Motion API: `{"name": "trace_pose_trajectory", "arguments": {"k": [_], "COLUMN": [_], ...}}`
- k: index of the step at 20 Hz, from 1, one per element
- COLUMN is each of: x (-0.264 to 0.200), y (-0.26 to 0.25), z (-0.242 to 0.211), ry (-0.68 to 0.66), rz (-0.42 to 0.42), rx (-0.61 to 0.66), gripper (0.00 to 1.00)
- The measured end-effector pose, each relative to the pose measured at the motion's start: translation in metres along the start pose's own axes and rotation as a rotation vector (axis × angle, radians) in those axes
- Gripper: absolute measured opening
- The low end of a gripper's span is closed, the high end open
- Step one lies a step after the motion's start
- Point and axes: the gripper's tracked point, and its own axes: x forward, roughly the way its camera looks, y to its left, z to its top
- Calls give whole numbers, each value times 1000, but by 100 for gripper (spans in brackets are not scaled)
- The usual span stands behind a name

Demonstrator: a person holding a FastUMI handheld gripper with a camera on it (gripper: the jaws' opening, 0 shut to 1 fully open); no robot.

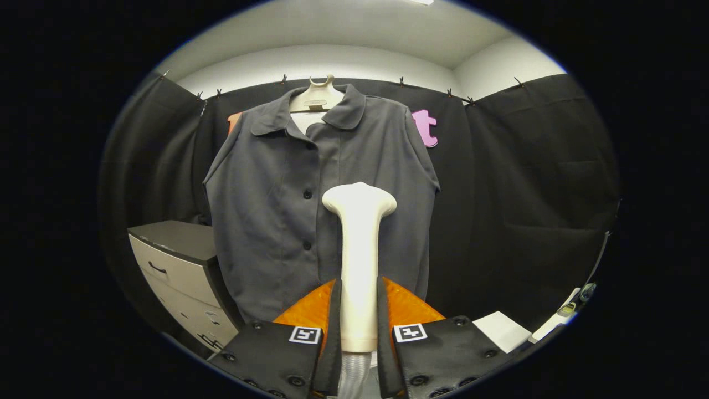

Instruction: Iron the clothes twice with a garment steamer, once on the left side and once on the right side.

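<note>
Clamping the garment steamer (359, 260) by its handle between both fingers, the hand-held gripper (359, 310) aims the head at the shirt (277, 199) hanging at 12 o'clock beyond it; contact is unclear, and apparently both side passes remain.

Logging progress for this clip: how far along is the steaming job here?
Done: the steamer is picked up, with the gripper shut on its handle, both fingers pressing it. In hand: its head is held up before the hanging shirt, near the button line. Left: whether either pass has been made cannot be told from this frame.
</note>
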Motion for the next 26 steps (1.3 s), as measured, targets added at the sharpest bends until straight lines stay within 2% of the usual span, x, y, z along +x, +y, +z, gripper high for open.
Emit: {"name": "trace_pose_trajectory", "arguments": {"k": [18,26], "x": [-19,-25], "y": [5,4], "z": [-106,-107], "ry": [216,230], "rz": [-7,-7], "rx": [23,42], "gripper": [34,34]}}
